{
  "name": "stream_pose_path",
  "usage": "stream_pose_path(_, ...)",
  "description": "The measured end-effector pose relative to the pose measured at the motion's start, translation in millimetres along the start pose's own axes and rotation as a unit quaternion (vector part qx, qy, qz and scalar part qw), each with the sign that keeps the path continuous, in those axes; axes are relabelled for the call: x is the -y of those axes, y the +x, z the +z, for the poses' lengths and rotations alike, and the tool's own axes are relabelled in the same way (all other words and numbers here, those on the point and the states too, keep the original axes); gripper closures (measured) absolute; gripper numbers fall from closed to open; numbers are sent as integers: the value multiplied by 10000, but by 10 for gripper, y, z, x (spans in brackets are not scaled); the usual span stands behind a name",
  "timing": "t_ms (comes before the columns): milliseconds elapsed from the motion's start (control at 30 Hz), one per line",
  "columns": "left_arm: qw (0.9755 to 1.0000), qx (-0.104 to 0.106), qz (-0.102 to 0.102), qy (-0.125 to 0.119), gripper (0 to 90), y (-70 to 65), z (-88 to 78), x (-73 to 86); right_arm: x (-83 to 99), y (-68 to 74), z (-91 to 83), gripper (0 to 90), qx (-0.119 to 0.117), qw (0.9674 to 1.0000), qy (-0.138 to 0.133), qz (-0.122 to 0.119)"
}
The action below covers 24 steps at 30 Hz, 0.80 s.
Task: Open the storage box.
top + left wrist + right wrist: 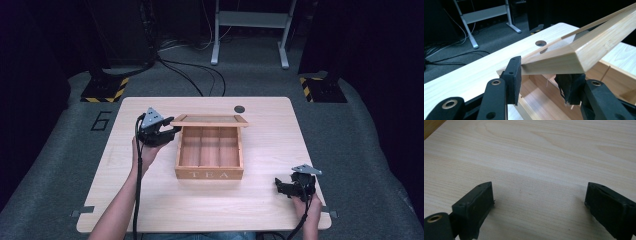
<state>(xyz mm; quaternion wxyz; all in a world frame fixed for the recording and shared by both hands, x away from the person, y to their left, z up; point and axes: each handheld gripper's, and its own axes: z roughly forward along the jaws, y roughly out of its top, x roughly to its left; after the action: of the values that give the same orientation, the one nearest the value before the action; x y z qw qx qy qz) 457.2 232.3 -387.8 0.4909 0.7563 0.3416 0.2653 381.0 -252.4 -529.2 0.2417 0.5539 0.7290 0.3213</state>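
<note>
The lid (pixel 210 120) of the wooden tea box (pixel 209 174) is clamped at its left corner by the fingers (pixel 514 75) of the left gripper (pixel 167 133) and is held raised and tilted over the back of the box. The box is seen mid-desk (pixel 150 210), its compartments exposed. The right gripper (pixel 281 187) is rested near the desk's front right corner, its fingers (pixel 477 202) spread wide with nothing between them.

In the left gripper view, the lid (pixel 579 53) is running out past the top and right edges, and it is hiding most of the tea box (pixel 541 100) beneath it. The lid's corner is covering the left gripper (pixel 541 82)'s right pad, so contact there is staying unclear. In the high view, the person's forearms are being cut off at the bottom edge.
</note>
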Motion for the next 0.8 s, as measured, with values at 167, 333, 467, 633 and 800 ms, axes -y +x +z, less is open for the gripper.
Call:
stream_pose_path(167, 10000, 27, -83, 3, 547, -63, -25, 151, 1, -1, 0, 79, 0, 10000, -3, -15)
stream_pose_path(333, 10000, 10, -95, 13, 541, -113, -35, 271, 1, -4, 0, 79, -3, 10000, 3, -35)
stream_pose_path(467, 9999, 30, -145, 27, 542, -134, -37, 345, 1, -4, 0, 78, -2, 10000, 3, -36)
stream_pose_path(633, 9998, 102, -165, 68, 539, -152, -35, 446, 2, -3, -1, 79, -1, 10000, 4, -38)
stream_pose_path(800, 9995, 176, -247, 129, 535, -183, -25, 559, 2, -3, -1, 78, -1, 10000, 4, -39)
